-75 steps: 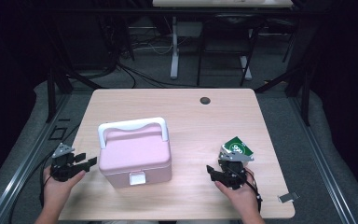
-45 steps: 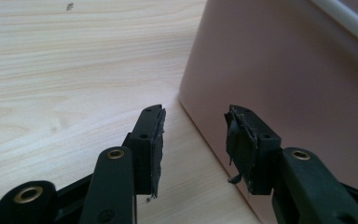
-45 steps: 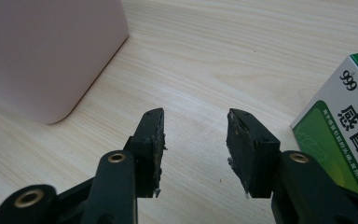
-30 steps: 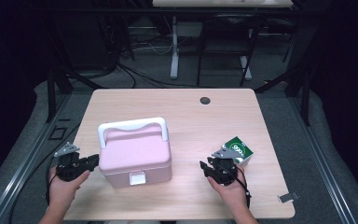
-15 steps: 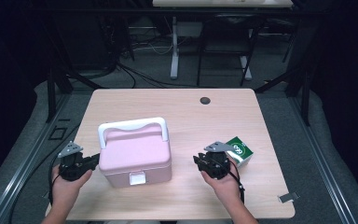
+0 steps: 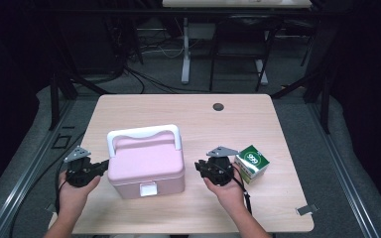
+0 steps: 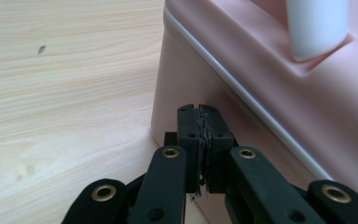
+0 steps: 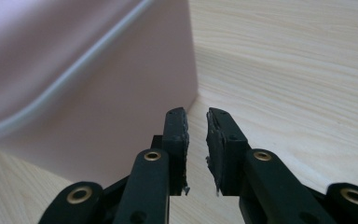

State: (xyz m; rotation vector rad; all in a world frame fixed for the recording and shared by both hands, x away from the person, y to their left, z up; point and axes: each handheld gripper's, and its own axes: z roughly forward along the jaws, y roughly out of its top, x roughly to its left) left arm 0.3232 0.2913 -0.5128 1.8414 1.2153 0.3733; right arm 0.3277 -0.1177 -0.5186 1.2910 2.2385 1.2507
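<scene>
A light wooden table (image 6: 258, 124) with rounded corners is seen from above, its grain running in pale streaks. A small dark round cap (image 6: 218, 106) is set into the tabletop near its far edge. The table is surrounded by grey carpeted floor (image 6: 297, 64), over which black cables (image 6: 144, 74) are trailed behind the table. A white desk leg (image 6: 185, 52) with a foot is seen farther back, beside dark frame legs (image 6: 265, 54). Metal rails (image 6: 25, 168) are laid along the floor at both sides. The far room is left in darkness, while the tabletop is evenly lit.
</scene>
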